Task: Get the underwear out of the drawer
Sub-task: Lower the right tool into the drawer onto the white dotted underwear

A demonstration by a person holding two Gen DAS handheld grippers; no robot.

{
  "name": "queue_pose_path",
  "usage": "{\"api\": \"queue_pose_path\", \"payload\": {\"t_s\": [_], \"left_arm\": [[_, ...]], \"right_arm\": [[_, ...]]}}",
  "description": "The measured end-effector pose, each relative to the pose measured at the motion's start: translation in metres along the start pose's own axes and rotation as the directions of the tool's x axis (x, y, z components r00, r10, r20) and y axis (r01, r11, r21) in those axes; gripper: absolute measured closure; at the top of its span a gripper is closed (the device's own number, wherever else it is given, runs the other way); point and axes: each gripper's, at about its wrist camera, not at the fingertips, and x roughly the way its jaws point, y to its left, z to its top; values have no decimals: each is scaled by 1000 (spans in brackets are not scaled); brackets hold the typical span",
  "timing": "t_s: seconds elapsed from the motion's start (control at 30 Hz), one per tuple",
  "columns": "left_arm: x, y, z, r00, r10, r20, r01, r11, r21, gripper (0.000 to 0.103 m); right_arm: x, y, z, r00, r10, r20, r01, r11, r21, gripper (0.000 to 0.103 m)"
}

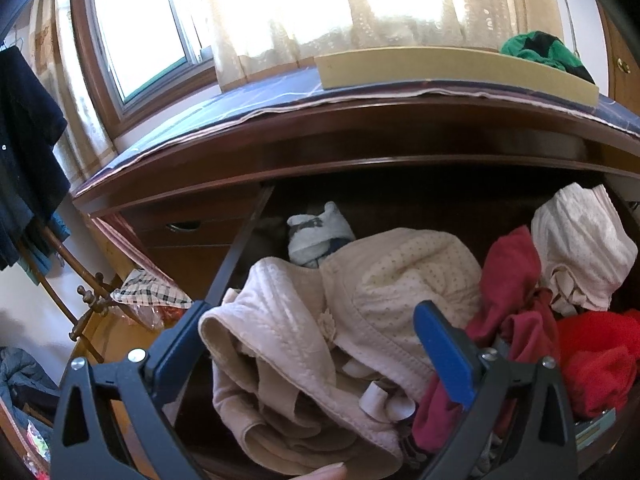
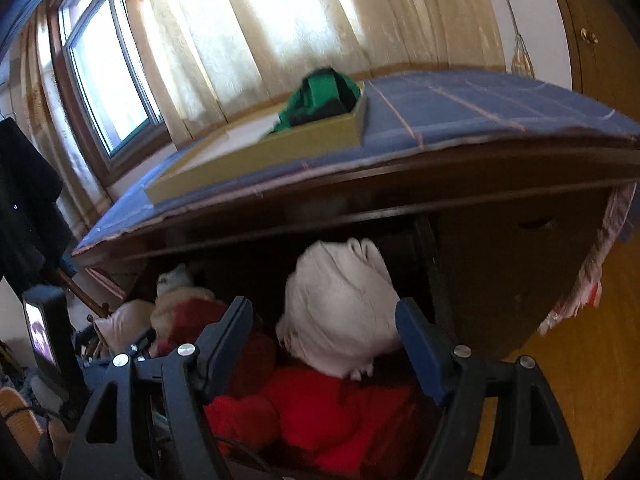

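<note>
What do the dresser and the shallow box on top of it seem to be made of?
The dresser looks like dark wood with a glossy varnish: its front edge is reddish brown and catches the window light. The shallow box looks like plain cardboard or thin board: flat, matte, tan walls with sharp folded corners. I cannot tell which from these views.

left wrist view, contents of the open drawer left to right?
pale quilted garment → cream dotted garment → dark red garment → white bundle
</note>
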Motion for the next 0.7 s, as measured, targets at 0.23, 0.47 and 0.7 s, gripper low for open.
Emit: {"api": "queue_pose_path", "payload": {"t_s": [0.23,0.47,0.7], "left_arm": [[0,-1,0,1000,11,11,-11,1000,16,2],[-1,-2,-1,1000,17,21,-18,1000,26,2],[-3,-4,-2,999,22,27,-23,999,40,2]], "right_arm": [[15,8,-3,996,-37,-85,31,997,-67,27],[42,15,8,978,-57,-200,26,988,-153,27],[82,8,25,933,-99,-346,59,991,-124,27]]}}
